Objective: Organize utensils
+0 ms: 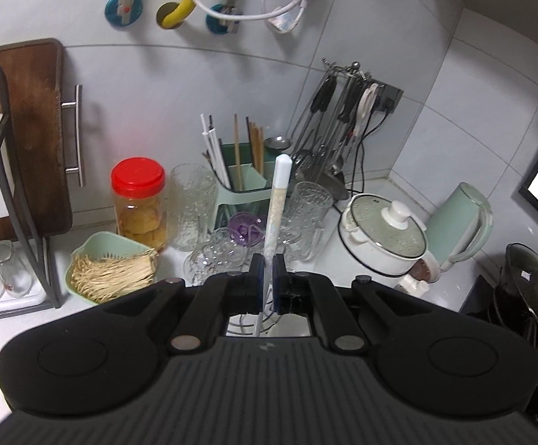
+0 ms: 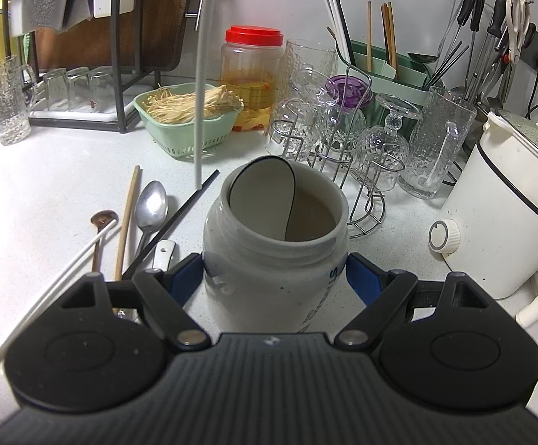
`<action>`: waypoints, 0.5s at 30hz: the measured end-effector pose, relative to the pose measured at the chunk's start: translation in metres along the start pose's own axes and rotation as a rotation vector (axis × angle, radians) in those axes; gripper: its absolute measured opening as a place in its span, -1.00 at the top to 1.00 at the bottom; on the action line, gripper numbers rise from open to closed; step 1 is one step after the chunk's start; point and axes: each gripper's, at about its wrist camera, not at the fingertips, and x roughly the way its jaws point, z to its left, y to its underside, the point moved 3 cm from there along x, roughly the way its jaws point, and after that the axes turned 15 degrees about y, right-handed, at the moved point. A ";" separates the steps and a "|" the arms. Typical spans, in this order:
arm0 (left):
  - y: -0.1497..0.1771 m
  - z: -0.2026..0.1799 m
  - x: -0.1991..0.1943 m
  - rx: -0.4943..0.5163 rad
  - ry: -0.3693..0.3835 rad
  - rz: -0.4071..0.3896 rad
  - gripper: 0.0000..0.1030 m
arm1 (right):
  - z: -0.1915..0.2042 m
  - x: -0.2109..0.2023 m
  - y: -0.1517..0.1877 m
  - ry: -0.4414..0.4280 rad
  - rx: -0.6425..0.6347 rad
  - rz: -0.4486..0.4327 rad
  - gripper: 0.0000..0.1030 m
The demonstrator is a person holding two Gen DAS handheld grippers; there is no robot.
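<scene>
My left tongs (image 1: 268,278) pinch a white chopstick (image 1: 277,200) pointing to 12 o'clock; right tongs (image 2: 274,278) hug the white jar (image 2: 274,244) dead centre on the counter (image 2: 46,193).

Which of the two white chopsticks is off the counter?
The white chopstick hanging upright, clamped in the left gripper; the other white chopstick lies flat.

on the counter lay two spoons (image 2: 153,204), one wooden chopstick (image 2: 127,218), one black chopstick (image 2: 174,218) and one white chopstick (image 2: 46,296); one grey jar (image 2: 272,256) stood nearby.
</scene>
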 end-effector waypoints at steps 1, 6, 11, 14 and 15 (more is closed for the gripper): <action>-0.001 -0.002 -0.001 0.001 0.006 -0.001 0.97 | 0.000 0.000 0.000 0.000 0.000 0.000 -0.67; -0.008 -0.013 -0.006 0.027 0.029 -0.018 0.98 | 0.000 0.000 0.001 -0.001 -0.001 -0.003 -0.67; -0.008 -0.018 -0.002 0.040 0.029 -0.022 1.00 | 0.000 0.000 0.001 -0.001 -0.001 -0.005 -0.67; -0.002 -0.010 0.003 0.018 0.015 -0.010 1.00 | 0.000 -0.001 0.002 -0.001 0.000 -0.006 -0.67; 0.001 -0.006 0.006 0.012 0.001 -0.002 1.00 | 0.000 -0.001 0.002 -0.001 0.000 -0.007 -0.67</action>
